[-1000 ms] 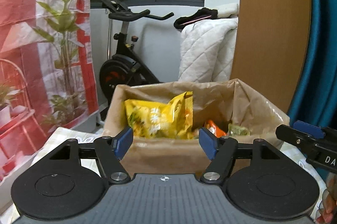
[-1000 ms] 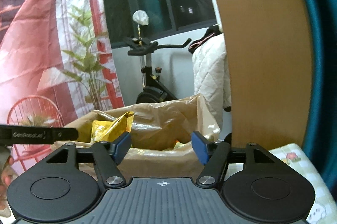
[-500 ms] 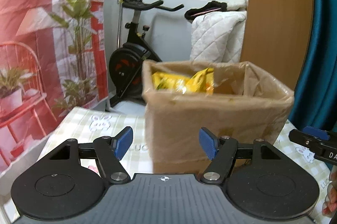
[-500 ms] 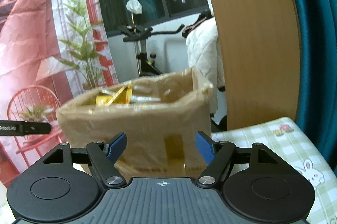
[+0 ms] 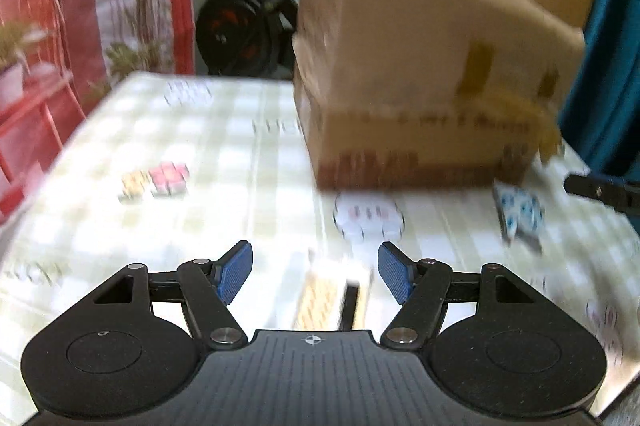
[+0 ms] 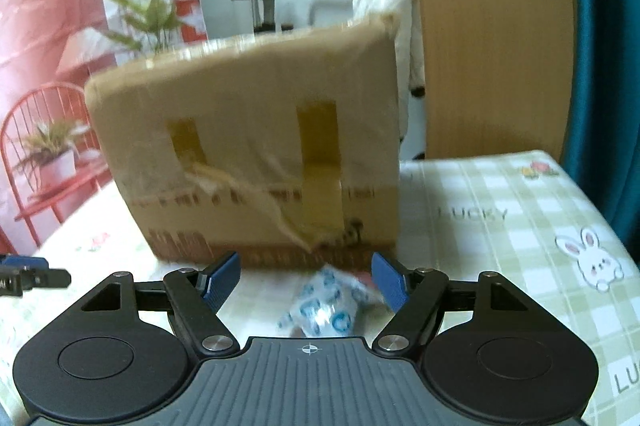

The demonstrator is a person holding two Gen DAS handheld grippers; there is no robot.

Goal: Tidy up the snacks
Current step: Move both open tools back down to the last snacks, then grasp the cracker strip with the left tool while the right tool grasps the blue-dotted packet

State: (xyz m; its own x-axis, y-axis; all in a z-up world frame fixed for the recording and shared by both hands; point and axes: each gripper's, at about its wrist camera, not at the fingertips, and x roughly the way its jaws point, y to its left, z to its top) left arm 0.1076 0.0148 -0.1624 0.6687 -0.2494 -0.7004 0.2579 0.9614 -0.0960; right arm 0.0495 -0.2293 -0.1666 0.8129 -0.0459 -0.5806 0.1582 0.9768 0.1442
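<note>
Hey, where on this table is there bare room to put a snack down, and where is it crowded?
Free: the checked tablecloth left of the cardboard box, and the strip right of the box, around the rabbit print. Crowded: just in front of the box, where the blue-and-white packet and a tan packet lie.

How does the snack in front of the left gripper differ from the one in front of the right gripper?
The packet before the left gripper is pale orange, flat and long; the wrapper before the right gripper is clear with blue print and crumpled. The packet lies farther out from the box; the wrapper sits close to its base. Both rest on the checked tablecloth, ungripped, between open jaws.
</note>
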